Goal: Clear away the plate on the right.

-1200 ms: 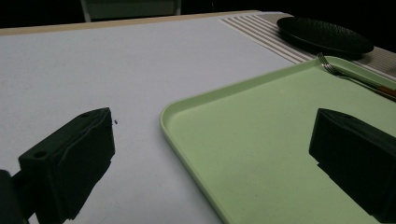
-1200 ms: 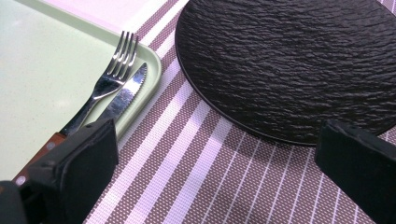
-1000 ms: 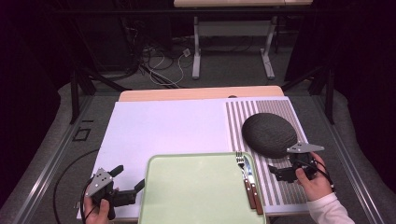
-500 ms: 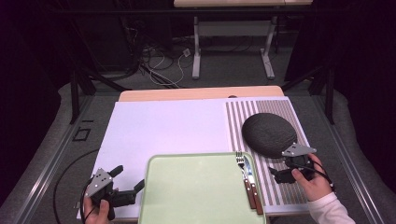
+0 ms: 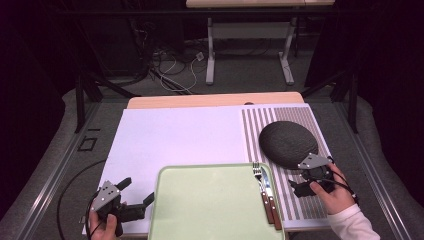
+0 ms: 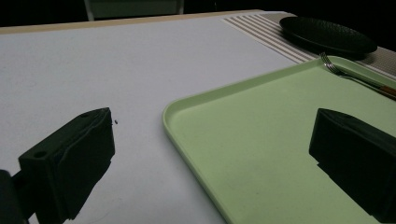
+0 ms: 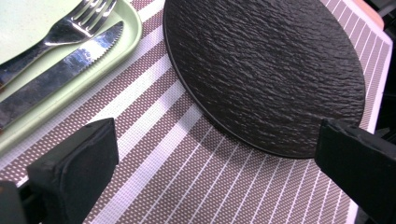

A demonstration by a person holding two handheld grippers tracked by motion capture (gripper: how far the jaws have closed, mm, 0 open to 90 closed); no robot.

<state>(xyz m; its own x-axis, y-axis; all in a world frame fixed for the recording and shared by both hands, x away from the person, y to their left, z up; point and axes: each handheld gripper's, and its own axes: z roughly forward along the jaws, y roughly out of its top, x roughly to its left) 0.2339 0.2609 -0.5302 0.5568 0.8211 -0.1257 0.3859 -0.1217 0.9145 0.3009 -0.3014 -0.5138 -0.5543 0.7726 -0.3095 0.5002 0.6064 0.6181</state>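
Note:
A light green tray (image 5: 210,205) lies at the table's near edge, with a fork (image 5: 257,176) and a knife (image 5: 269,195) along its right side. To the right, a black textured plate (image 5: 289,144) rests on a striped placemat (image 5: 305,210). My right gripper (image 5: 302,180) is open just short of the plate's near rim. In the right gripper view, the plate (image 7: 266,70) rim sits between the spread jaws of the right gripper (image 7: 215,158). My left gripper (image 5: 136,191) is open at the tray's left near corner, and the tray (image 6: 261,140) edge runs between its jaws.
A white mat (image 5: 175,135) covers the left and middle of the table, and a wooden strip (image 5: 215,100) runs along the far edge. Beyond the table are dark floor, cables and table legs. The fork (image 7: 70,28) and knife (image 7: 60,77) lie left of the right gripper.
My right gripper has shifted left and slightly nearer, staying at the plate's near rim. The left gripper has stayed put.

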